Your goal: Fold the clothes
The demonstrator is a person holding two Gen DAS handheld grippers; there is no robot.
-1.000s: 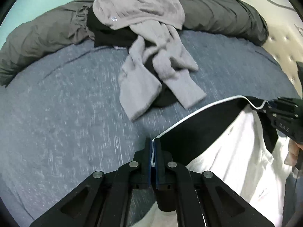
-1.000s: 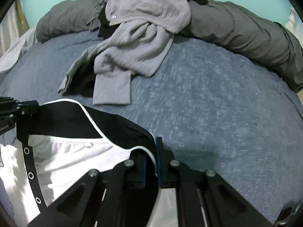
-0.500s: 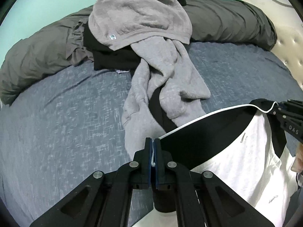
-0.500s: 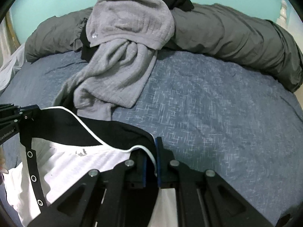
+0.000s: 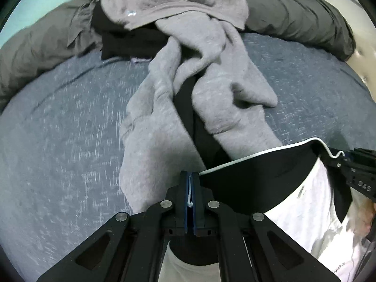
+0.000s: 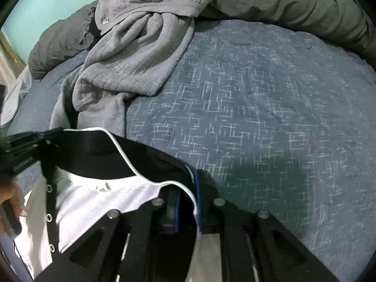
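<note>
The left tongs (image 5: 190, 188) are closed on the white-piped edge of a black-and-white shirt (image 5: 303, 202), a strand of the piping pinched between the blue pads. The right tongs (image 6: 188, 188) grip the same piped edge further along; their jaws stand a little apart with black cloth and piping between them, the piping lying against the right pad. In the left view the right tongs show at the right edge, clamped on the piping where it kinks. In the right view the left tongs show at the left edge, holding the collar end, with part of a hand (image 6: 9, 195) below them. The shirt hangs between the two tongs above the near part of the bed (image 6: 258, 108), its black collar band stretched taut and its white body and black snap placket (image 6: 49, 202) drooping below. Beyond the shirt, a grey sweatshirt (image 5: 178, 75) sprawls down from a heap at the far edge of the bed, its sleeves reaching almost under the collar, with a black garment (image 5: 188, 108) showing between the sleeves. A dark grey duvet (image 6: 293, 4) is bunched along the far edge against a teal wall (image 6: 51, 2).
</note>
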